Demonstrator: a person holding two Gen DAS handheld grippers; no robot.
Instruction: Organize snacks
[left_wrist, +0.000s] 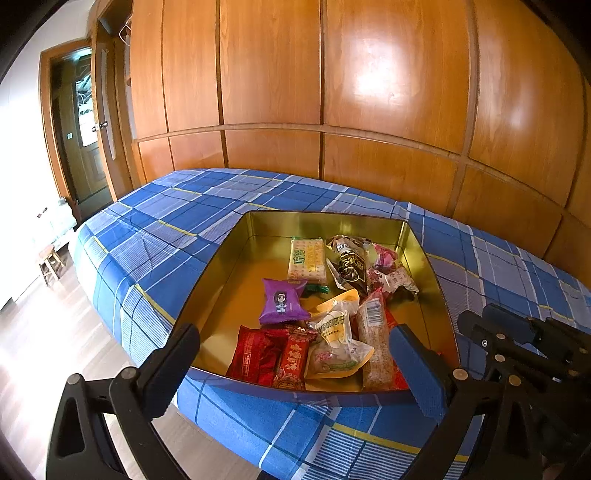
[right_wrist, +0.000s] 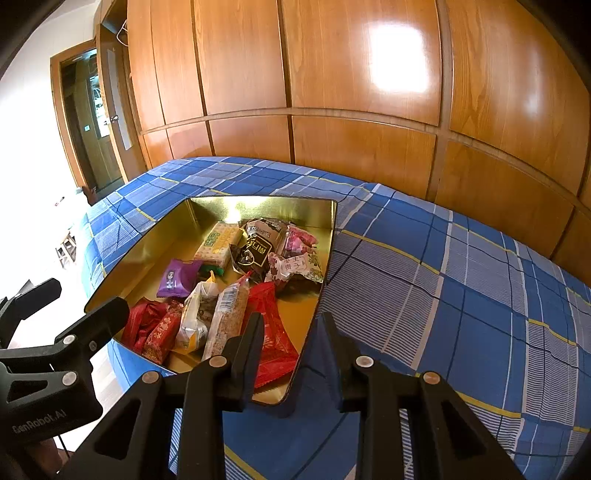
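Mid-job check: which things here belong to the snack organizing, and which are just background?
Part of the job:
gold tin
purple packet
cracker pack
black packet
red packets
yellow pouch
left gripper, open
right gripper, empty

Background:
plaid bed
wooden wardrobe
door
stool

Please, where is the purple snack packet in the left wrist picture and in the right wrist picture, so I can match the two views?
Left wrist: the purple snack packet lies near the picture's middle, inside the gold tin, left of the snack pile.
Right wrist: the same packet sits left of centre, in the tin's left half.
Shared landmark: the pale cracker pack, just behind the packet in both views.
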